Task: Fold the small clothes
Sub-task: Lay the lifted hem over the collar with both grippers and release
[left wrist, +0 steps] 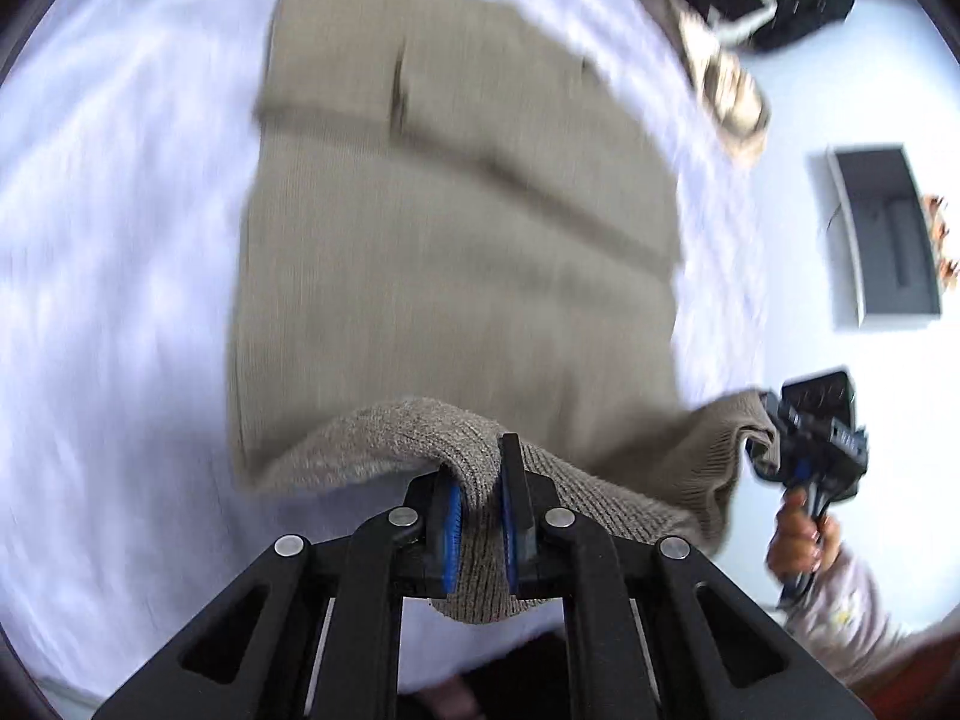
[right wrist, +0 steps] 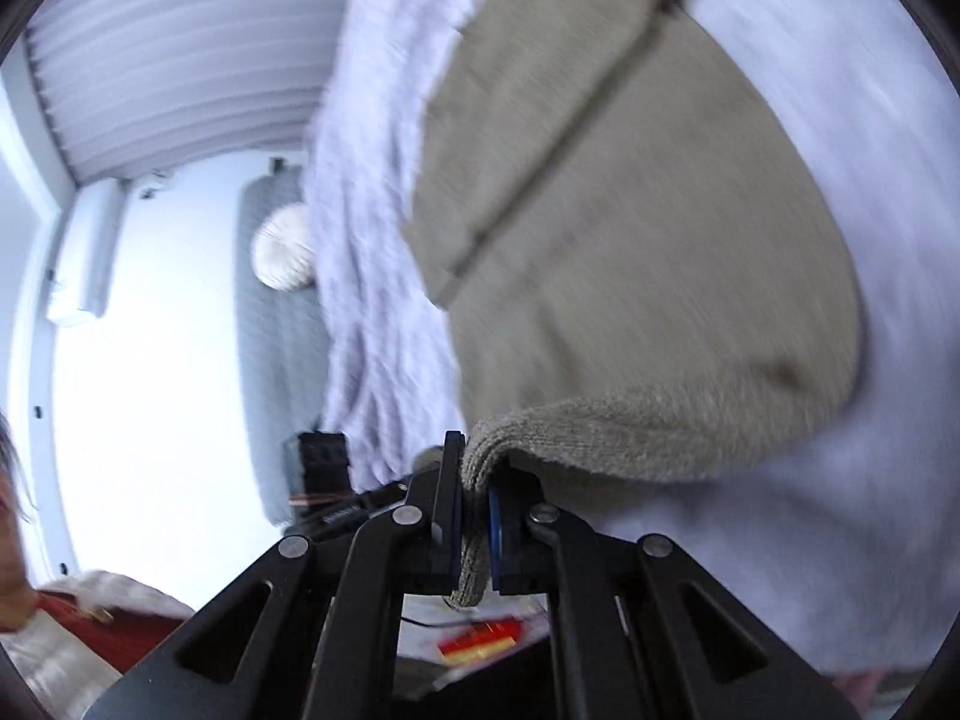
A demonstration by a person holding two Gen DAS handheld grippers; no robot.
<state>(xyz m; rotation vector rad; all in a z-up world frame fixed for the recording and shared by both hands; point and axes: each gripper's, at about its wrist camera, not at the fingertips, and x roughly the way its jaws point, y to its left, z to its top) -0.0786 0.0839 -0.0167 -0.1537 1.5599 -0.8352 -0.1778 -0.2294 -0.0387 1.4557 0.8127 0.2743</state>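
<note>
The knit point(left wrist: 456, 252), a beige ribbed garment, is being held at its near hem by both grippers, w/ the rest lying spread over the white sheet point(left wrist: 120, 240) toward the far side. In the left wrist view the left gripper point(left wrist: 480, 516) is seen closed narrow on a bunched fold of hem, blue pads point(left wrist: 453, 528) pressing the fabric from both sides; the fold's tail is hanging out below the jaws. At right in that view the right gripper point(left wrist: 798, 450) is being held by a hand point(left wrist: 801, 534), w/ the knit's right corner drawn up to it; its fingertips are hidden by fabric there. In the right wrist view the right gripper point(right wrist: 474, 516) is shown clamped narrow on the hem too, knit point(right wrist: 630, 240) pinched btwn its pads.

Both views are being smeared by motion blur, so the knit's far end, seams and shape are hard to make out. A dark heap point(left wrist: 774, 0) and a patterned cloth point(left wrist: 732, 96) at far right are blurred; what they are can't be told. A grey tray point(left wrist: 888, 234) is lying at right. A grey cushion point(right wrist: 270, 324) w/ a pale round thing point(right wrist: 285, 246) is partly hidden behind the sheet point(right wrist: 372, 210).
</note>
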